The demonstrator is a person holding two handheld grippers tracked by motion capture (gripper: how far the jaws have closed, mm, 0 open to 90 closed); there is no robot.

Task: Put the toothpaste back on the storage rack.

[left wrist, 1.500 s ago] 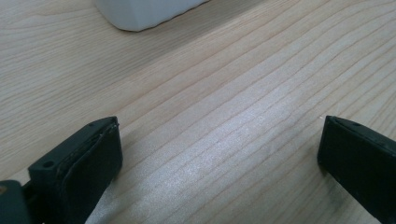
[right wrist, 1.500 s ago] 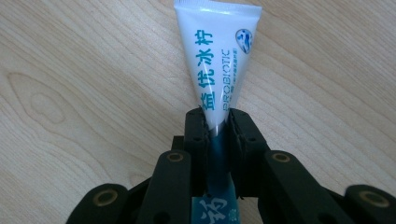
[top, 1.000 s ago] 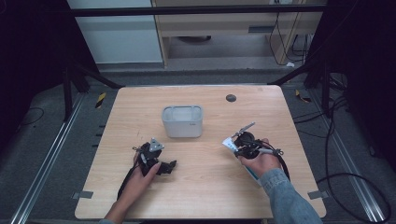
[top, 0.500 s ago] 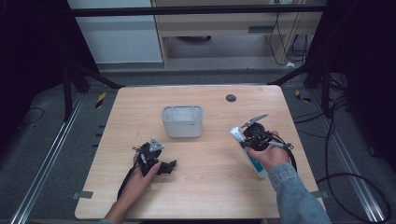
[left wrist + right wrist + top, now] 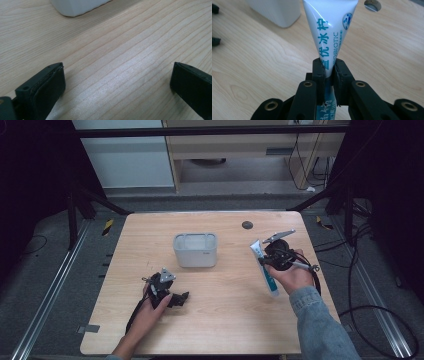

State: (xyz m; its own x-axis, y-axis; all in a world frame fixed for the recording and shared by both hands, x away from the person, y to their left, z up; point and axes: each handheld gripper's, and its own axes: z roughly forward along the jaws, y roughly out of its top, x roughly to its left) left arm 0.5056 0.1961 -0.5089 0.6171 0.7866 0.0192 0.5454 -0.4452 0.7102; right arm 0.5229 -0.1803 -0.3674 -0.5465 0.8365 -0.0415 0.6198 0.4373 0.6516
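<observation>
My right gripper (image 5: 264,262) (image 5: 328,68) is shut on a white and blue toothpaste tube (image 5: 263,268) (image 5: 329,32), held above the right side of the wooden table (image 5: 225,320). The tube's flat crimped end points up and away from the jaws, its lower part hangs below them. A white rectangular container (image 5: 195,249) (image 5: 275,11) stands at the table's middle, left of the tube. My left gripper (image 5: 175,297) (image 5: 117,82) rests low on the table near the front left, open, with bare wood between its fingers; the container (image 5: 75,6) lies ahead of it.
A small dark round hole (image 5: 247,225) (image 5: 372,5) sits in the tabletop behind the tube. A cable (image 5: 135,312) trails from the left gripper toward the front edge. Metal frame rails (image 5: 50,290) flank the table.
The right gripper has risen off the table with the toothpaste tube and shifted right; the tube now hangs upright in the jaws. The left gripper has stayed put.
</observation>
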